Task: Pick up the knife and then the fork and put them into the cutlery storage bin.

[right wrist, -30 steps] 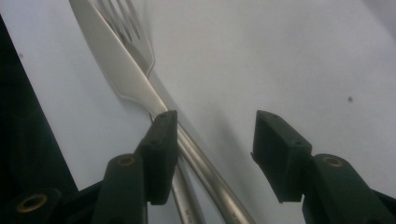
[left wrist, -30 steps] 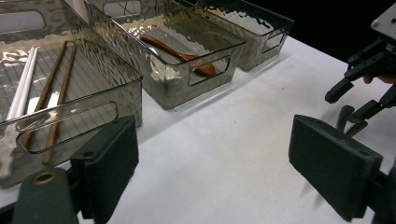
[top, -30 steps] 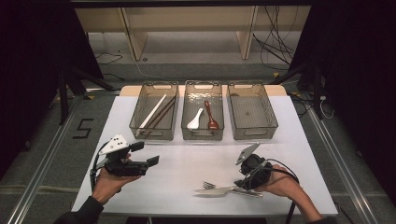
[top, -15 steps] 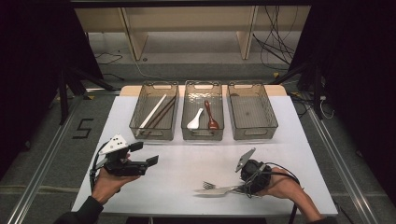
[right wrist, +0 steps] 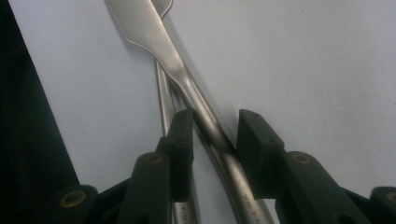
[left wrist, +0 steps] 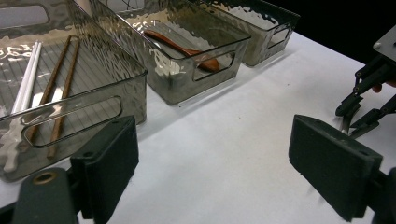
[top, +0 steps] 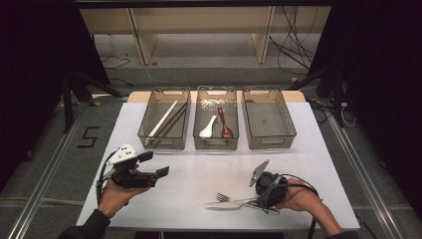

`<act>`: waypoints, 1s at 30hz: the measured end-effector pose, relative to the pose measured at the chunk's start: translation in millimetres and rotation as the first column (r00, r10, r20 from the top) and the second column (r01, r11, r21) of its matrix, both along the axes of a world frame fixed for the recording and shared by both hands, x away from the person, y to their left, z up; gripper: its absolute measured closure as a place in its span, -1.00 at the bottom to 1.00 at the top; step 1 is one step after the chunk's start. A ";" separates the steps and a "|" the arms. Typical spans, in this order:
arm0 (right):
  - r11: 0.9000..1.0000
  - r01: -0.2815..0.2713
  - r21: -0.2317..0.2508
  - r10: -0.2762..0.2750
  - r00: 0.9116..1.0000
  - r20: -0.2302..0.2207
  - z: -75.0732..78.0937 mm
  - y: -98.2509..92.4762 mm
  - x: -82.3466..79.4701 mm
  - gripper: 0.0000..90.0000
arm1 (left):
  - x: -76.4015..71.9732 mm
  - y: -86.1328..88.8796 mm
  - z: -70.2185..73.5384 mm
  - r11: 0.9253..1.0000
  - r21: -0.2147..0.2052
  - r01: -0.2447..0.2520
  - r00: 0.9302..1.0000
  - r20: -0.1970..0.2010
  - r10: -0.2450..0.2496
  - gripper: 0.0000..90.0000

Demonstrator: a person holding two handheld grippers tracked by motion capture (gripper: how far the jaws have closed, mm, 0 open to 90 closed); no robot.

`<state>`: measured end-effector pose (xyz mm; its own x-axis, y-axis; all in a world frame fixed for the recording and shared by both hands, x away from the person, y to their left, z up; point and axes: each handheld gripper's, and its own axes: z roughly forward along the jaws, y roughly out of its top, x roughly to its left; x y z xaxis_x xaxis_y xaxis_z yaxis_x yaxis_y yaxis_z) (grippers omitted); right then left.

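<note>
Right gripper view, fork (right wrist: 164, 88) under knife (right wrist: 187, 79)

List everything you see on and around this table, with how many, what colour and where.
Table: one, white, centre of the high view.
Bins: three, clear smoky grey, in a row at the table's far side.
Chopsticks: white and brown, in the left bin; exact count unclear.
Spoons: two, one white and one reddish brown, in the middle bin.
Right bin: nothing visible inside.
Cutlery: silver fork and a second silver piece crossing it, at the near edge.
Shelf unit: one, pale wood, on the floor beyond the table.
Left gripper: one, black, held above the near left of the table, jaws open.
Right gripper: one, black, jaws either side of the cutlery handles, just been closing.
</note>
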<state>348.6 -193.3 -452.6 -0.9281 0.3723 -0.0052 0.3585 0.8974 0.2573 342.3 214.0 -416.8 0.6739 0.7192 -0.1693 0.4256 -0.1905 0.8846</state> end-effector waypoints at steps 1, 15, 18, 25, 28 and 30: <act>1.000 -0.002 -0.001 0.002 1.000 -0.001 0.0 0.2 0.2 0.49 | 0.0 -0.1 0.0 1.000 0.000 0.000 1.000 0.000 0.000 -0.66; 0.997 -0.042 -0.061 0.042 0.999 0.006 -3.6 7.1 0.0 0.47 | 0.7 -1.5 -1.3 1.000 0.003 0.000 1.000 -0.006 0.000 -0.66; 0.997 -0.049 -0.066 0.050 0.999 0.010 -3.9 8.7 -0.7 0.53 | 0.5 -1.5 -1.1 1.000 0.007 0.004 1.000 -0.004 -0.004 -0.66; 0.994 -0.062 -0.086 0.062 0.998 0.003 -2.9 10.6 -2.7 0.63 | 0.2 -0.7 -1.3 1.000 0.004 0.001 1.000 -0.006 -0.001 -0.66; 0.992 -0.089 -0.095 0.091 0.996 0.016 -3.2 12.4 -4.4 0.69 | 0.2 -0.7 -1.2 1.000 0.007 0.001 1.000 -0.006 -0.001 -0.66; 0.990 -0.099 -0.096 0.101 0.995 0.020 -3.2 12.6 -4.9 0.72 | 0.2 -0.7 -1.1 1.000 0.009 0.002 1.000 -0.005 -0.002 -0.66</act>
